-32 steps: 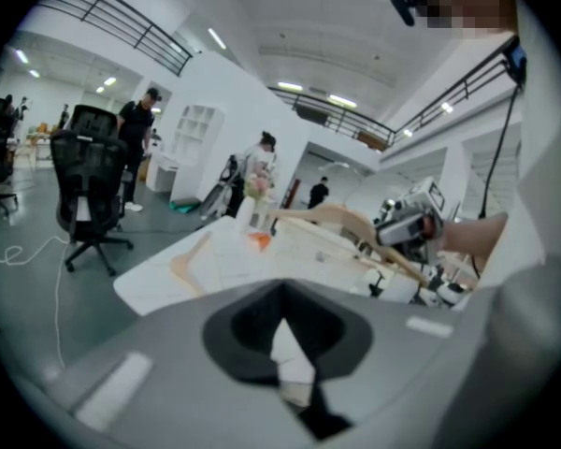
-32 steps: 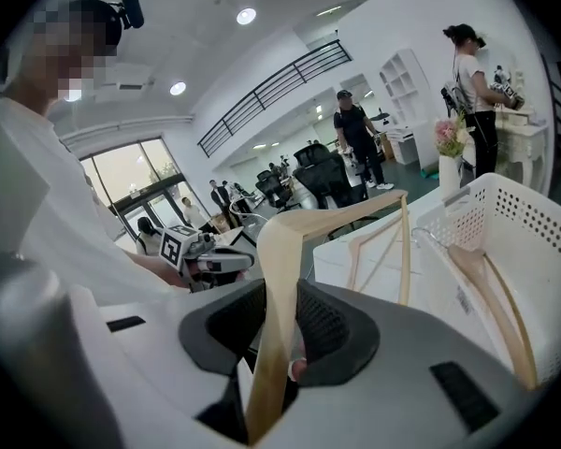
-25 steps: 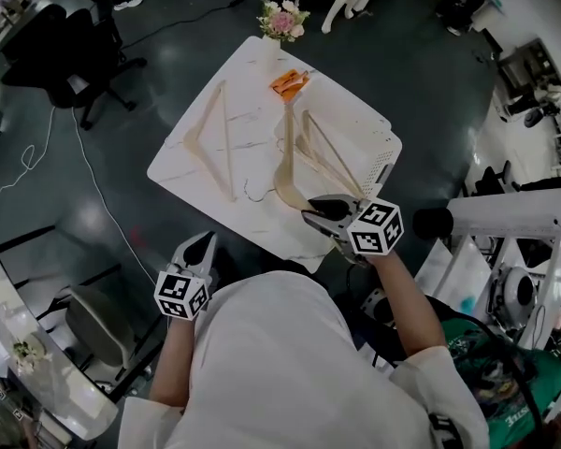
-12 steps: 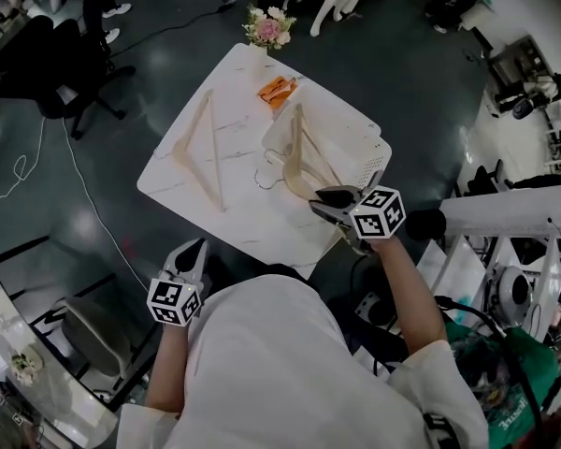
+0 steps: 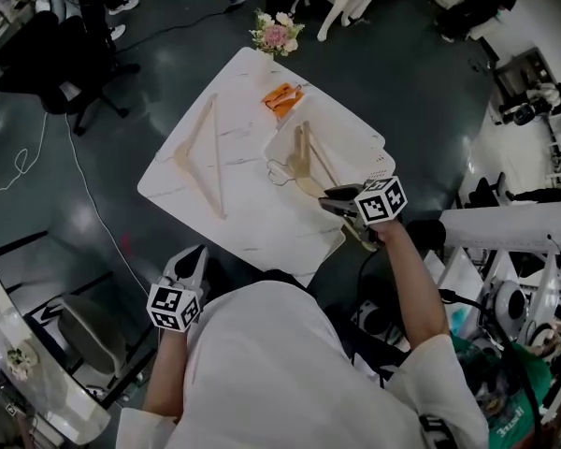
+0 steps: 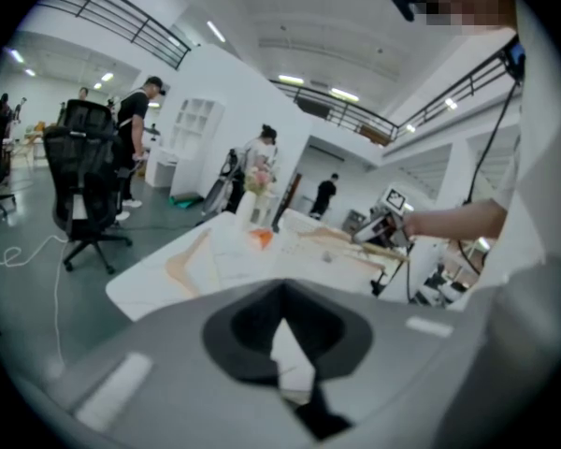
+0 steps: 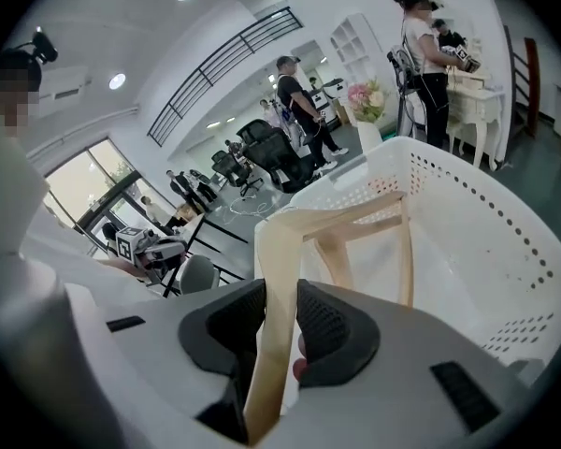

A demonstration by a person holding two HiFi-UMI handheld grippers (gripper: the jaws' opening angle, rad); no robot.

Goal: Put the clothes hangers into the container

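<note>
**Left gripper idle; right gripper holds a hanger at the container**

Left gripper sits low at the near left corner of the white table, off its edge. Its jaws meet at the tips with nothing between them. It points toward the tabletop.

On the left half of the table a second hanger of pale wood lies flat, well apart from the container. Near the far edge an orange item lies just beside the container's far corner, and flowers stand at the far tip of the table.

The white perforated container occupies the right part of the table. The hanger reaches into it, with its wire hook over the left rim.

In the right gripper view, the right gripper has its dark pads pressed on one flat arm of the hanger. The rest of the hanger reaches forward inside the container.
</note>
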